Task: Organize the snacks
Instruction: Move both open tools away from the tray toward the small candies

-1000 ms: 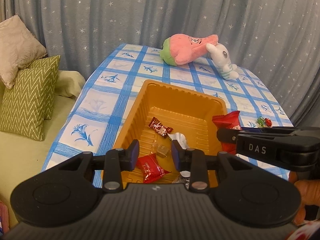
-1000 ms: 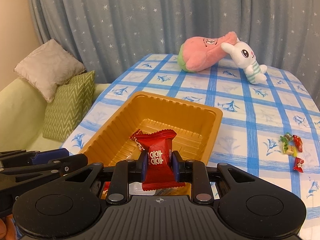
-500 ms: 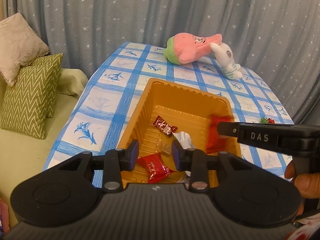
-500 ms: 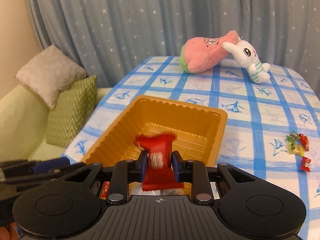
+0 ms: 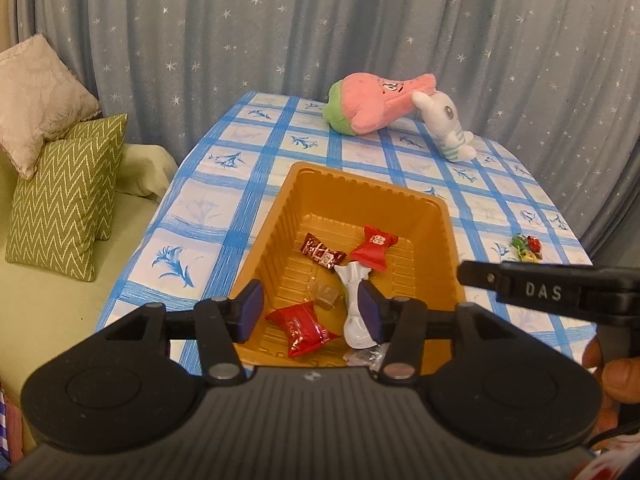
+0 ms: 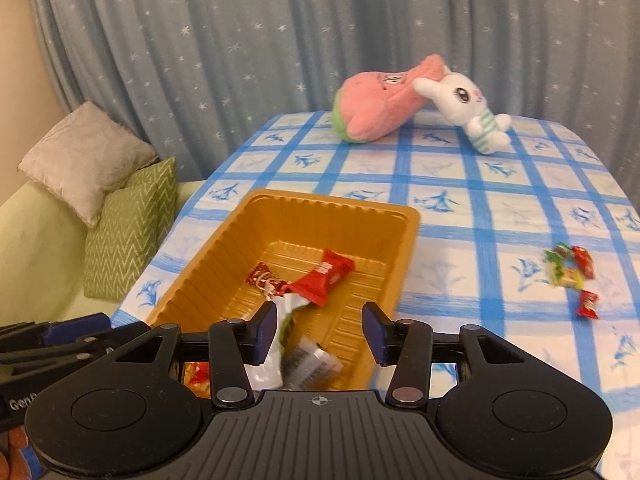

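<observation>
Before starry curtain (image 5: 280, 32), checked tablecloth (image 5: 224, 200)

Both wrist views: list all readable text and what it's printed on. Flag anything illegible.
"DAS": white letters on the side of the right gripper, seen from the left wrist.
"Gen", then cut off by the frame edge: on the left gripper, seen from the right wrist.
Red snack packet in the orange tray: white print, too small to read.
Dark red wrapper: print illegible.
Loose candies on the tablecloth: too blurred.
</observation>
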### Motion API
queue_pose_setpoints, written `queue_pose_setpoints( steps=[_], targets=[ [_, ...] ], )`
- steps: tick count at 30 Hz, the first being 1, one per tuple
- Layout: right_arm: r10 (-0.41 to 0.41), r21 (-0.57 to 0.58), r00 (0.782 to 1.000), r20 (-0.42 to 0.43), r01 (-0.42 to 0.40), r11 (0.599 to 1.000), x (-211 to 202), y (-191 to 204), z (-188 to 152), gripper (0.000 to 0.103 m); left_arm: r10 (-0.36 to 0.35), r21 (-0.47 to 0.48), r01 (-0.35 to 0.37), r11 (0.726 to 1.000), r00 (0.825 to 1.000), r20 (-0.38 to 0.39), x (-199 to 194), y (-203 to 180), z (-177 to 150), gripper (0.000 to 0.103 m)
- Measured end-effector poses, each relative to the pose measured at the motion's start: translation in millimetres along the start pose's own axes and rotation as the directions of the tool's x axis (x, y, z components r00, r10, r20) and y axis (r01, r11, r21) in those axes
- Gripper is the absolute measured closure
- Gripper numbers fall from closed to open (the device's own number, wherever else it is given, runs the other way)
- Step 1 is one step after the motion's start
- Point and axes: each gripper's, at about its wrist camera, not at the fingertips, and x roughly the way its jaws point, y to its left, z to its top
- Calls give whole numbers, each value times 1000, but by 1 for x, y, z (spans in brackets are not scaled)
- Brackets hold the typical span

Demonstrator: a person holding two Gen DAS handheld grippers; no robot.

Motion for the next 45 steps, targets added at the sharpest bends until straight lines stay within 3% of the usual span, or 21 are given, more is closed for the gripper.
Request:
queue_pose_setpoints(
  steps=[17,28,33,45],
  targets=[
    [-109,58,994,31,107,993,-83,-39,-29,42,-63,52,61,997,997,47,-50,-51,-6,34],
    [-153,103,986,61,146,984,-124,-62,-40,25,-109,96,103,990,993,54,-62,-81,-10,21],
    [-178,130,982,57,169,977,-135,-76,-48,23,-129,114,123,986,990,53,-64,-94,-12,14],
    [-253,214,966,48,238,948,-159,-118,-63,22,-183,148,177,973,983,26,-58,-127,-15,11]
  ],
)
